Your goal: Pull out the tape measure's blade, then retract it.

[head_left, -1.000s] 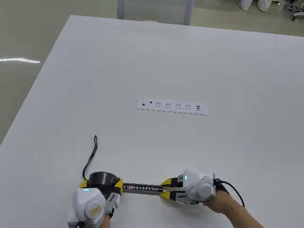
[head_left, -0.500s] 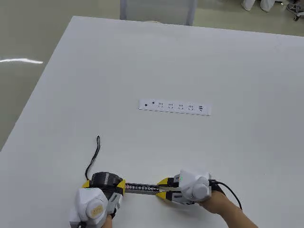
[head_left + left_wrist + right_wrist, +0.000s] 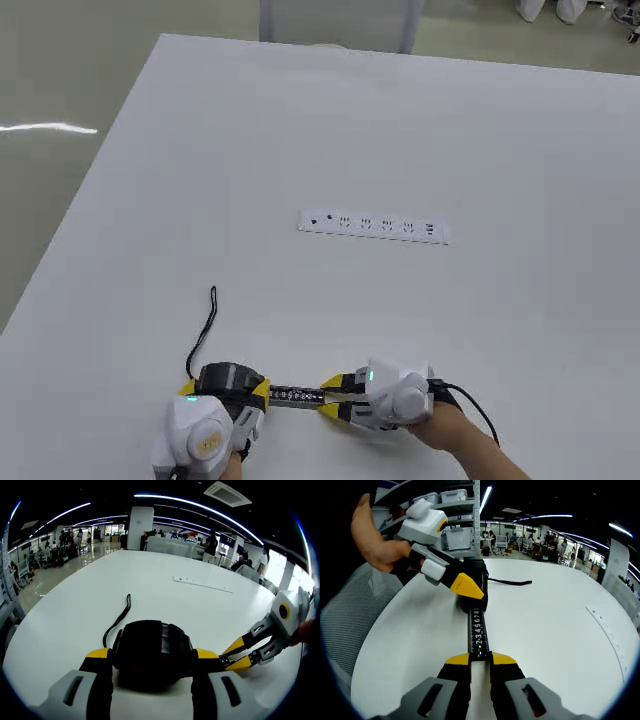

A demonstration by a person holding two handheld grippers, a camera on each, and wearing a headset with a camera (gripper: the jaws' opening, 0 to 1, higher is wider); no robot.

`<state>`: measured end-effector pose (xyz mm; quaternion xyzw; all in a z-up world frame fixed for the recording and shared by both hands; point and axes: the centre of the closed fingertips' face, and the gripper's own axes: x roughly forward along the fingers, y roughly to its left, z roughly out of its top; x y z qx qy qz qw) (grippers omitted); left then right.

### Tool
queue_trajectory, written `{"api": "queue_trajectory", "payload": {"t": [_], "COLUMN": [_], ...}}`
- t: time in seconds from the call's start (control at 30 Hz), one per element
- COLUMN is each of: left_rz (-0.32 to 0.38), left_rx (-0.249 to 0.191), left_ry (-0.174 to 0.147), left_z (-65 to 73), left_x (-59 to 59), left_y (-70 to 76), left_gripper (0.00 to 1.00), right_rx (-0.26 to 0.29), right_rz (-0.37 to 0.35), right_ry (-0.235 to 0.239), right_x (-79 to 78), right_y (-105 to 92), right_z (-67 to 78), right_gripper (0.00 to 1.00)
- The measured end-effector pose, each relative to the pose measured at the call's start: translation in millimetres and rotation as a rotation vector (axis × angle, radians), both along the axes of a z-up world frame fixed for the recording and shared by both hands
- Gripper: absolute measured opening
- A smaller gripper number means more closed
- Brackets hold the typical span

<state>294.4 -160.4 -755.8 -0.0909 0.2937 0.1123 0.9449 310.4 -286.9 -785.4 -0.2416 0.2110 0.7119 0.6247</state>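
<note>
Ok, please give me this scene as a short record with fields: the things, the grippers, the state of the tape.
left gripper: shut on the tape measure
right gripper: shut on the blade end
blade: out a short way, numbers up, stretched between the two grippers
strap: black, lying loose on the table
power strip: white, farther up the table, untouched

White table (image 3: 400, 120), bare matte top. White power strip (image 3: 373, 226) lies flat mid-table, well apart from every edge. Grey chair (image 3: 338, 22) at far edge. Glossy floor (image 3: 60, 100) left. Shelves with bins (image 3: 452, 510) behind; mesh seat (image 3: 345, 625) beside table.
</note>
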Motion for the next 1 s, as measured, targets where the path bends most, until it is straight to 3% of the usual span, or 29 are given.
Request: {"api": "queue_trajectory", "payload": {"t": [1.0], "left_rz": [-0.003], "left_rx": [-0.015], "left_ry": [0.005], "left_z": [-0.5], "left_x": [-0.1], "left_y": [0.6], "left_gripper": [0.6], "right_rx": [0.044], "right_rz": [0.012], "right_ry": [0.006], "right_x": [-10.0], "right_y": [43.3], "right_z": [0.9], "right_gripper": [0.12]}}
